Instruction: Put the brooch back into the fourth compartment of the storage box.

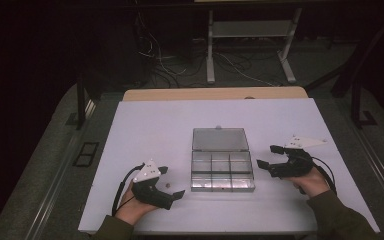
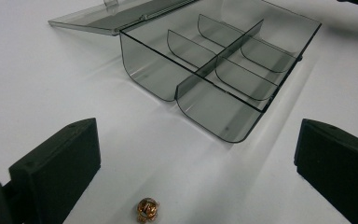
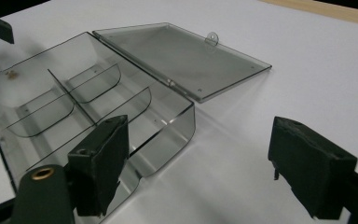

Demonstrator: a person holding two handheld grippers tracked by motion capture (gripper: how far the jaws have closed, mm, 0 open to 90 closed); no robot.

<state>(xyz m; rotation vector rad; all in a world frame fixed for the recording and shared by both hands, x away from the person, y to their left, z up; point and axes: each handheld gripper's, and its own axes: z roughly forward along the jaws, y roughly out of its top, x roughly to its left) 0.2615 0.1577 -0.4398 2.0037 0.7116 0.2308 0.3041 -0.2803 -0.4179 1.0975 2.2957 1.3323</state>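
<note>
Dim room, cables and a stand's legs on the floor beyond; white table (image 1: 145,125) lit, wooden edge behind it.

Clear smoky plastic box (image 1: 222,170) at table centre, lid (image 1: 219,139) thrown fully back and lying flat on the far side. Six compartments, all apparently empty.

Small gold-coloured bead or charm (image 2: 146,209) on the table, just left of the box, near the left gripper (image 1: 172,182) and between its jaws in the left gripper view. Jaws spread wide, nothing held, no contact with the bead.

Right gripper (image 1: 269,157) just beside the box's right end, jaws also wide apart, nothing between the pads; one jaw overlaps the box wall in the right gripper view, contact not certain.

Handling judgement: bead tiny, hard, light, rounded, likely to roll or squirt out from a careless pinch. Best taken across its widest part, pad tips low to the table, slow closure. Box light, stiff, slick-walled; apt to slide if nudged, so steadying at the right end wall advisable. Thin dividers possibly brittle.
</note>
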